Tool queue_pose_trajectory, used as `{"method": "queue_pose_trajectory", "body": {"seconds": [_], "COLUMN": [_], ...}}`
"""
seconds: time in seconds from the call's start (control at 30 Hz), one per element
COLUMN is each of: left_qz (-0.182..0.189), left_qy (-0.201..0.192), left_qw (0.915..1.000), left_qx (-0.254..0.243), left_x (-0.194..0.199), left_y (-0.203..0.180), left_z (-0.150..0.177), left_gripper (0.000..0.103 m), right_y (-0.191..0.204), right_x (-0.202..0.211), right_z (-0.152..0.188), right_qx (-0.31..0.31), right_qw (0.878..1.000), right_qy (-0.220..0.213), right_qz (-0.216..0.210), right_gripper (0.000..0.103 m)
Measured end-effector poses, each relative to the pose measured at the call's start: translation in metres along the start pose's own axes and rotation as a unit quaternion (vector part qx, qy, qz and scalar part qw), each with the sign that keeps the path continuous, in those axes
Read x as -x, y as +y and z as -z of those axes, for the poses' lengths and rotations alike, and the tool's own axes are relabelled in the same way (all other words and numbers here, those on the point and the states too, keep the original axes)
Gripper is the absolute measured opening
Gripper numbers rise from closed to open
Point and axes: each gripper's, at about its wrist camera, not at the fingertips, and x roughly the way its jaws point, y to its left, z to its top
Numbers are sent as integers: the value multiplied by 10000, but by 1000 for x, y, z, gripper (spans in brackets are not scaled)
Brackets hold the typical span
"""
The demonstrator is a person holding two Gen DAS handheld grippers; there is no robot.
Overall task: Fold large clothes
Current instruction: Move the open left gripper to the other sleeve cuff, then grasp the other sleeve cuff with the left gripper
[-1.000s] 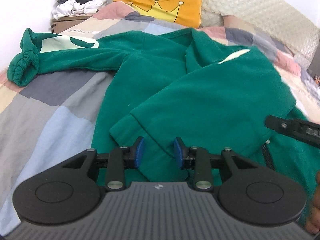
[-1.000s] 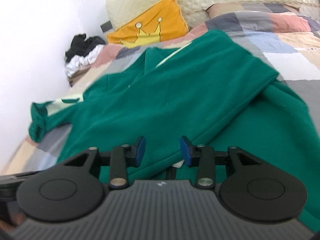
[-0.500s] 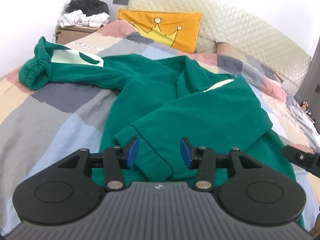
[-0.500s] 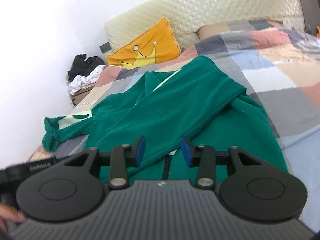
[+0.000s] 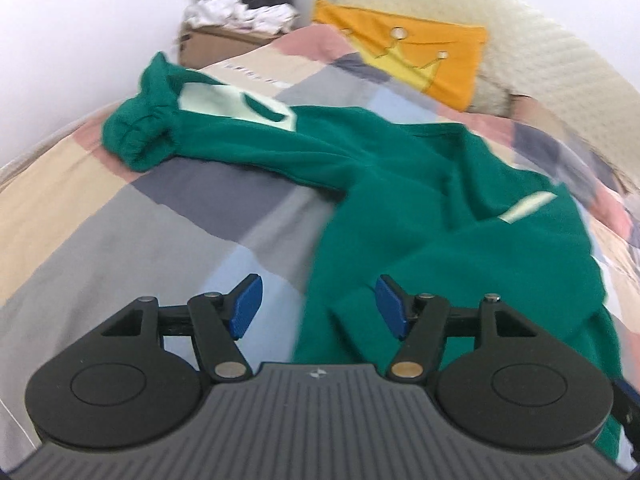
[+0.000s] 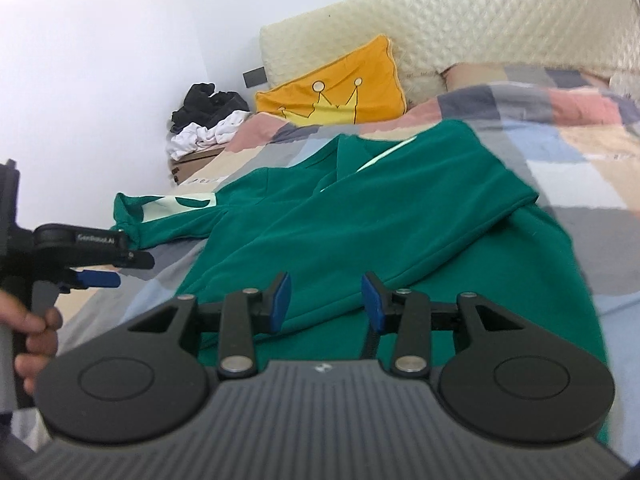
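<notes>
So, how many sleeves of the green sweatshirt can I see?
2: the left sleeve stretches out toward the wall; the right sleeve lies folded across the sweatshirt.

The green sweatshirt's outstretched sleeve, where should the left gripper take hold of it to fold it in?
Probably at the bunched cuff of the sleeve, coming from its outer end. It lies stretched away from the sweatshirt body on the quilt, and the gathered cuff gives the open left gripper a thick edge to pinch.
</notes>
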Motion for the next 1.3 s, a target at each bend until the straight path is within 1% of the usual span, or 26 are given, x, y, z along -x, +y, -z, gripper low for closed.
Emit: {"method": "queue_pose_trajectory", "body": {"seconds": [0.13,0.2,0.3,0.37,0.43,0.5,0.63,0.8,0.87,0.93,1.03,1.07,1.13,1.2,1.3], "left_qz": [-255,-396,-575,-622,-648,-714,-550,-425,-624,-739,-1341,-1544,-1934,-2113,-2063], "left_qy": [186,208,84,54,63,-62,-196,-172,-49,-164,-260,-284,-418,-447,-523], "left_qw": [9989,9977,9960,9943,9913,9898,9865,9747,9743,9750,9765,9755,9706,9656,9619], "left_qx": [336,509,679,859,1145,1229,1530,2188,2164,2089,1667,1542,1368,1445,1718], "left_x": [-24,-38,-56,-68,-80,-87,-105,-137,-154,-163,-174,-178,-183,-186,-187], "left_y": [22,33,51,64,79,88,105,135,142,147,145,145,147,156,175], "left_z": [-22,-31,-39,-43,-46,-48,-56,-69,-77,-84,-98,-101,-108,-114,-123], "left_gripper": [69,69,69,69,69,69,69,70,70,70,70,70,70,70,70], "right_y": [-5,-6,-10,-13,-14,-14,-15,-16,-16,-17,-19,-21,-22,-23,-22], "right_x": [-11,-17,-24,-30,-35,-41,-51,-63,-67,-72,-82,-86,-92,-96,-102], "right_z": [1,2,3,3,4,4,5,7,9,10,11,11,10,10,11], "right_qx": [-275,-356,-496,-642,-746,-779,-846,-821,-803,-809,-856,-893,-947,-983,-1009], "right_qw": [9995,9992,9984,9974,9967,9964,9957,9958,9958,9957,9948,9943,9935,9931,9928], "right_qy": [111,169,224,260,277,286,322,400,425,459,546,583,625,627,627], "right_qz": [-103,-110,-132,-180,-189,-185,-179,-112,-65,-25,63,79,90,100,129], "right_gripper": [43,43,43,43,43,43,43,43,43,43,43,43,43,43,43]}}
